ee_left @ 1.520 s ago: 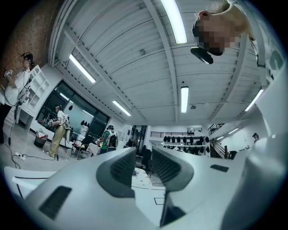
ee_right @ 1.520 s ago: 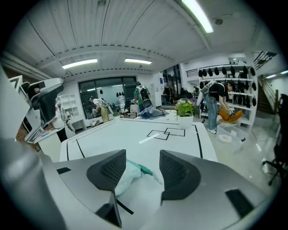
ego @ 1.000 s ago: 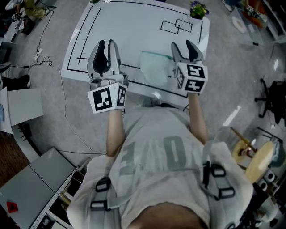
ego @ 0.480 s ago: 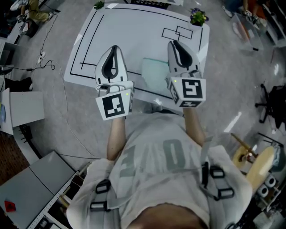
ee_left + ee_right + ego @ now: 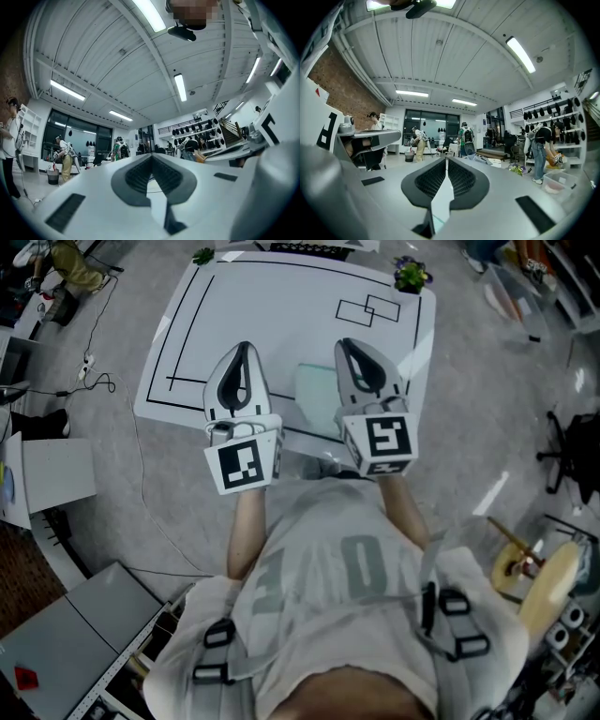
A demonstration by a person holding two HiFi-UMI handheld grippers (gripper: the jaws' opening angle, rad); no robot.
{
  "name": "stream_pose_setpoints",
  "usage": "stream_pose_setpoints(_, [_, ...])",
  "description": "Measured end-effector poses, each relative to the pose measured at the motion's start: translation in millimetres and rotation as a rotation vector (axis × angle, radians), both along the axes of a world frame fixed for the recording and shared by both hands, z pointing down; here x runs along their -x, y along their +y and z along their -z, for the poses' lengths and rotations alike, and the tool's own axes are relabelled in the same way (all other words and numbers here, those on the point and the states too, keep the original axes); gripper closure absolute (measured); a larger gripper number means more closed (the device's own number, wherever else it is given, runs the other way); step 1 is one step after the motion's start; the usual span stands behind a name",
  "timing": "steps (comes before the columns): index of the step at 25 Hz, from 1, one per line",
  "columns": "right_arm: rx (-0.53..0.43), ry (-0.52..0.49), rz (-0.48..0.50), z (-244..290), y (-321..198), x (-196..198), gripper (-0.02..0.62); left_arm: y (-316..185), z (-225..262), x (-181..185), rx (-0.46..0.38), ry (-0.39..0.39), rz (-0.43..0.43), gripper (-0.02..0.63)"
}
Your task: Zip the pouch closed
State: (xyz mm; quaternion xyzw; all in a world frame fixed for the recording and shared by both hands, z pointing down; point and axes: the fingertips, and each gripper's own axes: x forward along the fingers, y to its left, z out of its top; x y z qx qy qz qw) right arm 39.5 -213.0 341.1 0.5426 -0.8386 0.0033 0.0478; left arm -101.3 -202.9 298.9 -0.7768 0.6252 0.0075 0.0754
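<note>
I hold both arms out in front of my chest, forearms bare, with the two grippers side by side and pointing away from me, roughly level, above the near edge of the white rectangular surface with black lines (image 5: pixel 281 324).

My left gripper (image 5: pixel 243 351) has its jaws pressed together with nothing between them. My right gripper (image 5: pixel 346 345) has its jaws closing, the tips all but meeting, and nothing is between them either. Both gripper views look out across the room, not down at the surface.

The pale green, soft, flat pouch (image 5: pixel 316 395) lies on the surface between the two grippers. Its right side is hidden under my right gripper. Neither gripper touches it. I cannot tell whether it is zipped or what is inside.
</note>
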Motion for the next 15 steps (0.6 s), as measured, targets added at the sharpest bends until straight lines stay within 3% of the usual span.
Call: stream_pose_setpoints(15, [0.011,-0.005,-0.019,-3.8,0.5,-7.6,0.574,-1.4,-3.4,1.8,0.012,-0.003,-0.004,0.598])
